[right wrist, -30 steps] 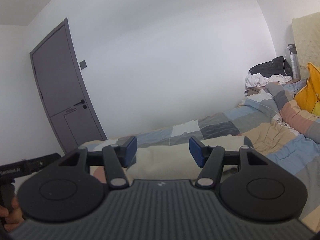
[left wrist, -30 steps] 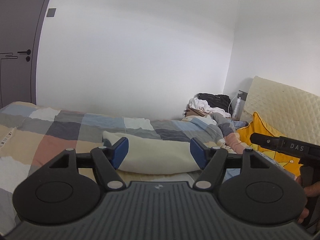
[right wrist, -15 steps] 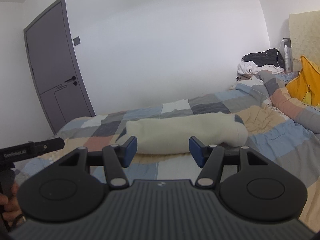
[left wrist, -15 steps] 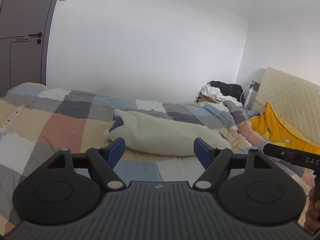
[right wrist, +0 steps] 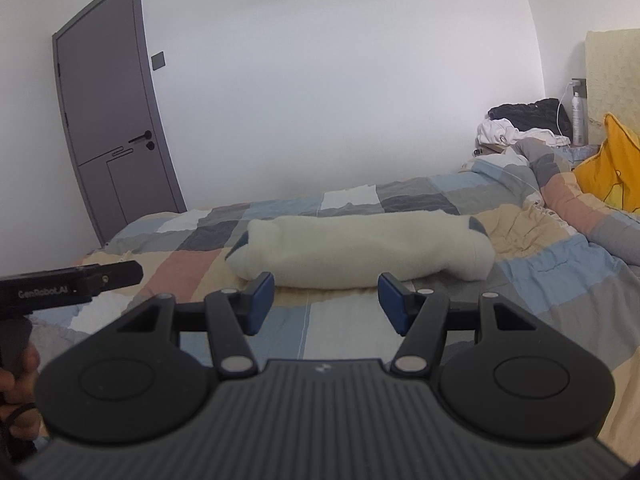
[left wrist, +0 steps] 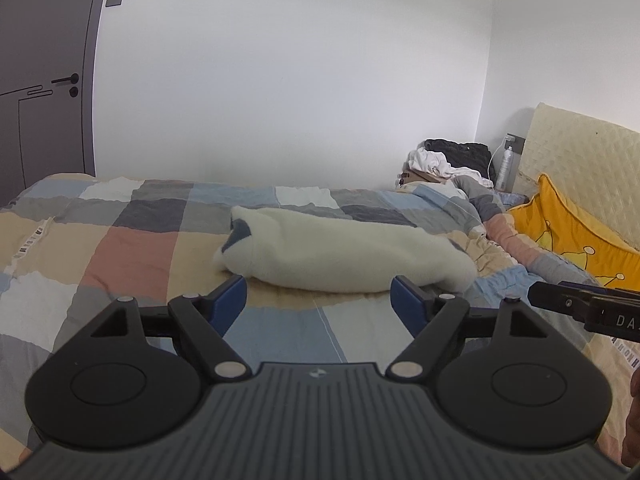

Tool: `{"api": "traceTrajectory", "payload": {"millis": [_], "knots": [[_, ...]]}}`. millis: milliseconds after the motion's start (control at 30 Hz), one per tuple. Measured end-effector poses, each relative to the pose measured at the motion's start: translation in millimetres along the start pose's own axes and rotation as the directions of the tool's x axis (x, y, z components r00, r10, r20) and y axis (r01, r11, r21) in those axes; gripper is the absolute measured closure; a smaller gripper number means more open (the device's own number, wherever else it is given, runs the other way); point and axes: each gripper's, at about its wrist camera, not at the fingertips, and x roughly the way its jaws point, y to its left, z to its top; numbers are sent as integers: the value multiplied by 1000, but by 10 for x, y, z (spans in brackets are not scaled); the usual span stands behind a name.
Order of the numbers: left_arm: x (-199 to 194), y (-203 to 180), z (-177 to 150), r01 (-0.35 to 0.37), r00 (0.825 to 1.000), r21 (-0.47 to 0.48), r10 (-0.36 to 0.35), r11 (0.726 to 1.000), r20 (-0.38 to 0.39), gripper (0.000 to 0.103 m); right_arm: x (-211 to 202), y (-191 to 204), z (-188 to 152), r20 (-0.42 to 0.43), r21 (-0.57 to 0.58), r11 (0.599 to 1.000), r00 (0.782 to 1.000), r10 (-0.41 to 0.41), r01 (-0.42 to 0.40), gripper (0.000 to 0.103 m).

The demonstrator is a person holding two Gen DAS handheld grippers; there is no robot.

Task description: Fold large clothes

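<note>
A bed with a checked patchwork quilt [left wrist: 132, 256] holds a fluffy cream fleece garment [left wrist: 344, 256], maybe already folded. Both gaping and empty, the left hand-held gripper [left wrist: 319, 300], its jaws opening, and right hand-held gripper [right wrist: 326, 300] face it, likely for grabbing.

Left gripper [left wrist: 319, 298] low over checked quilt [left wrist: 132, 256], jaws opening, nothing between blue pads [left wrist: 230, 300]. Cream fleece garment [left wrist: 344, 258] bundled into a long roll just ahead of fingertips, lying crosswise, not touched. Right gripper [left wrist: 538, 295] poking in from right edge, level with right pad, only its tip visible, state unclear. Yellow cushion [left wrist: 576, 240] ahead right against padded headboard [left wrist: 584, 168]. Clothes pile [left wrist: 448, 158] far ahead right. Grey door [left wrist: 44, 72] far ahead left.
</note>
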Motion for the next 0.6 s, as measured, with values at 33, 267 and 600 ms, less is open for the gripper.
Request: {"api": "traceTrajectory", "payload": {"millis": [33, 267, 600], "knots": [[7, -6, -4, -3, 1000, 3, 3, 1000, 0, 20, 0, -7, -12, -5, 4, 1000, 1000, -2, 2, 42], [8, -68, -30, -35, 999, 29, 35, 999, 10, 19, 10, 16, -112, -39, 10, 1000, 999, -13, 14, 42], [92, -49, -62, -69, 998, 30, 69, 997, -11, 1, 2, 22, -21, -36, -33, 999, 999, -28, 27, 39]]}}
